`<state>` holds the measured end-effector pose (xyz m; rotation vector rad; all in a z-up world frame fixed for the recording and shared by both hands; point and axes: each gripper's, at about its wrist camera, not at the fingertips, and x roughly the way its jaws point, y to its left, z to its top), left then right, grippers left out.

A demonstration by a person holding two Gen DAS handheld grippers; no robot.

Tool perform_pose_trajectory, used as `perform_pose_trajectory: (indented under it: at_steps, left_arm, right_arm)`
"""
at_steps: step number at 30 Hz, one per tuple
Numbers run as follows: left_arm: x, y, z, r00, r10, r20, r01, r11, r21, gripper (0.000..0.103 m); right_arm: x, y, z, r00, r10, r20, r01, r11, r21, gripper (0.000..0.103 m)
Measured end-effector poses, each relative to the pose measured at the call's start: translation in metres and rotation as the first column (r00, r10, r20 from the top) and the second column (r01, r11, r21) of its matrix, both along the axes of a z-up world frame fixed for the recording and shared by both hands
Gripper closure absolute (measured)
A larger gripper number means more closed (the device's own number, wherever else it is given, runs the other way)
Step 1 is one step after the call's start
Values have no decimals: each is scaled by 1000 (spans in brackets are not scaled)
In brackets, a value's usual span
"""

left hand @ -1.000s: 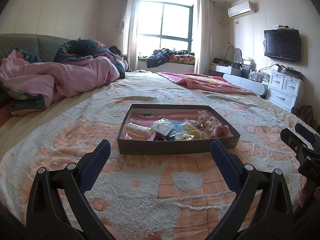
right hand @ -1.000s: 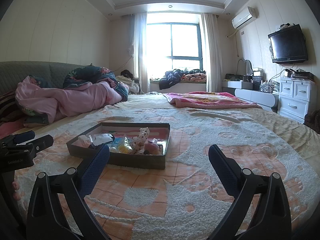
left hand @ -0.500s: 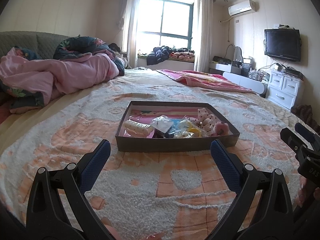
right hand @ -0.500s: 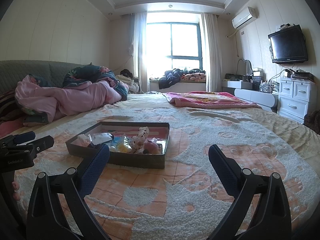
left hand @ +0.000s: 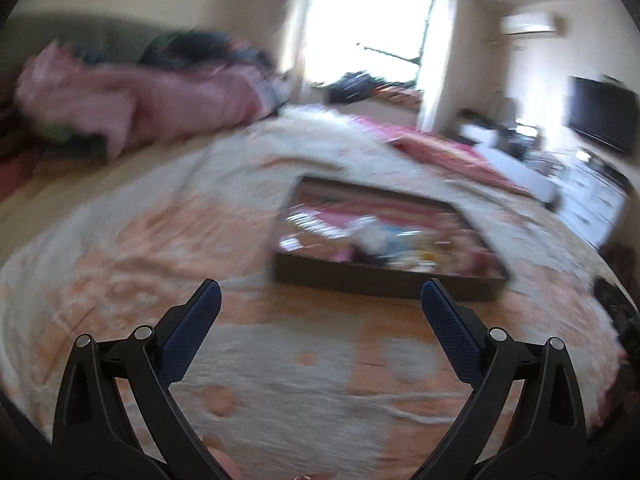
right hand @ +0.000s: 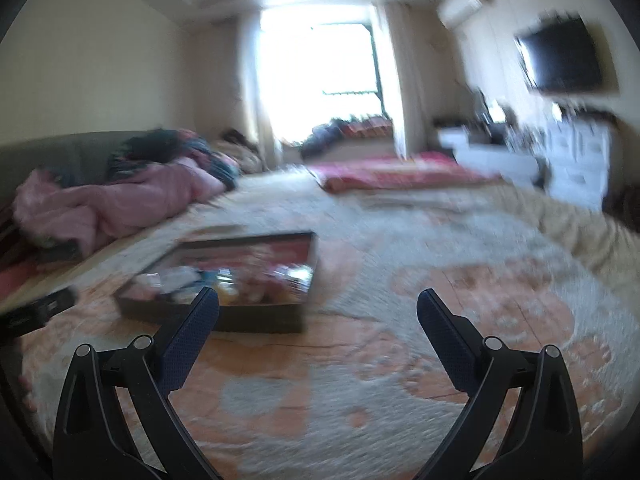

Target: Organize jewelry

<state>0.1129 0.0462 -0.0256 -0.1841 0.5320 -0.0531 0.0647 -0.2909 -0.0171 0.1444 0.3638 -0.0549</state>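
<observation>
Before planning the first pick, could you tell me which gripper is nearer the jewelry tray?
Hard to separate. The left gripper faces the tray just ahead; the right gripper has it ahead-left.

The picture is blurry. The left hand-held gripper [left hand: 320, 304] is wide apart and holds nothing. Past it, a dark tray [left hand: 384, 280] full of small colorful things sits on the bed [left hand: 160, 248]. A pink blanket [left hand: 132, 108] lies far behind.

My box [left hand: 384, 280] sits on the bed cover [left hand: 280, 380] in front of my left gripper [left hand: 320, 300] and left of my right gripper [right hand: 318, 308], with small things [left hand: 392, 240] inside it and a heap of blankets [right hand: 112, 200] far behind on the left.
</observation>
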Motion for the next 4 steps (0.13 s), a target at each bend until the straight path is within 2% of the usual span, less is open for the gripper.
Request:
perform_pose_trajectory:
  at_steps: [2,4]
  left_arm:
    - [20,30,-5,991,119,-61,-119,993,-2,11]
    - [40,61,-9,965,232,-119,-233,973,9,11]
  right_arm:
    - [28,-33,-5,990,-89,-108,96,994,61,7]
    - [60,-69,-16,955,-168,-246,192,978,78,7]
